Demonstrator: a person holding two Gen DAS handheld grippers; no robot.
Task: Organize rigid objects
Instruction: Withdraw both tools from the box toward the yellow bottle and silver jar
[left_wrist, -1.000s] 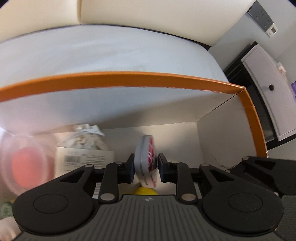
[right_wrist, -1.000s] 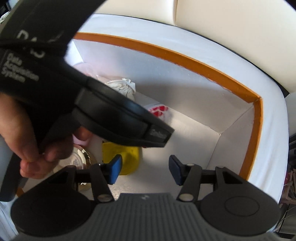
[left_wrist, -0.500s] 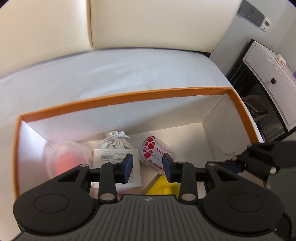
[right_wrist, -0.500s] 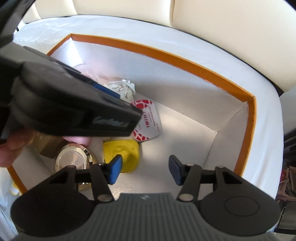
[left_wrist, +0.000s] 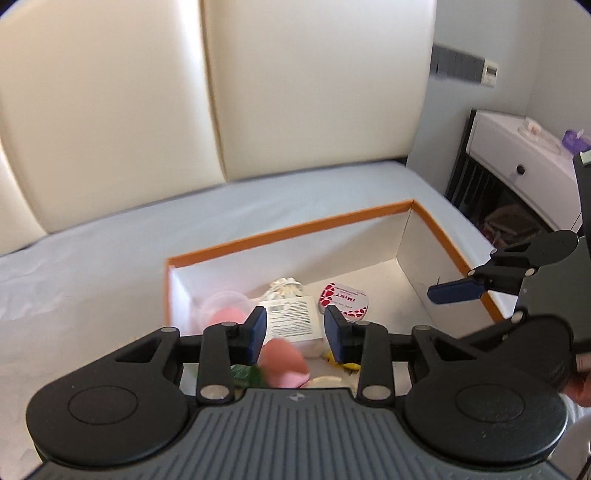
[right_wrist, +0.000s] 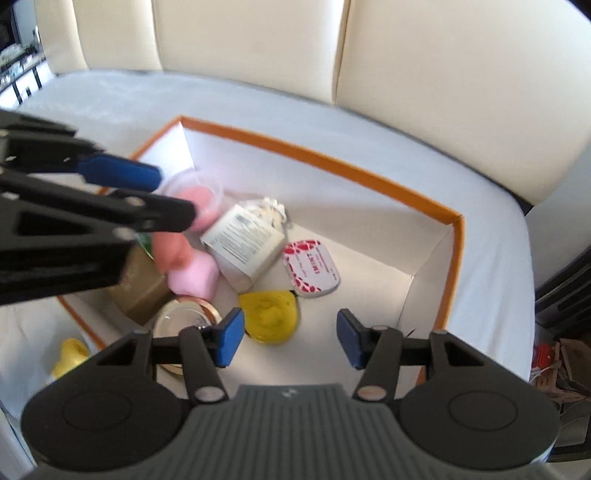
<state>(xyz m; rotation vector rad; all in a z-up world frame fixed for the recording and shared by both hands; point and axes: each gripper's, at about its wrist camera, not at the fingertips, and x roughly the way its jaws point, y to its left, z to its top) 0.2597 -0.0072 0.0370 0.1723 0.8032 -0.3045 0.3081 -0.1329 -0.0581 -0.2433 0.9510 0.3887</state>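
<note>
A red-and-white mint tin (left_wrist: 343, 299) (right_wrist: 310, 267) lies flat on the floor of the orange-rimmed white box (left_wrist: 295, 225) (right_wrist: 314, 155). My left gripper (left_wrist: 295, 334) hovers above the box's near side, open, with nothing between its blue pads. From the right wrist view its fingers (right_wrist: 118, 173) reach in from the left over the box. My right gripper (right_wrist: 290, 342) is open and empty above the box's near right part. One of its pads (left_wrist: 456, 291) shows at the right of the left wrist view.
The box also holds a labelled white pouch (right_wrist: 247, 243), a clear cup with a pink thing (right_wrist: 199, 192), a pink item (right_wrist: 192, 277), a yellow piece (right_wrist: 269, 317), a gold-lidded jar (right_wrist: 184, 321) and a brown carton (right_wrist: 140, 284). A yellow duck (right_wrist: 70, 356) lies outside. A nightstand (left_wrist: 517, 173) stands at the right.
My left gripper let go of the mint tin, which now lies flat in the box. Both grippers rose and drew back from the box.
</note>
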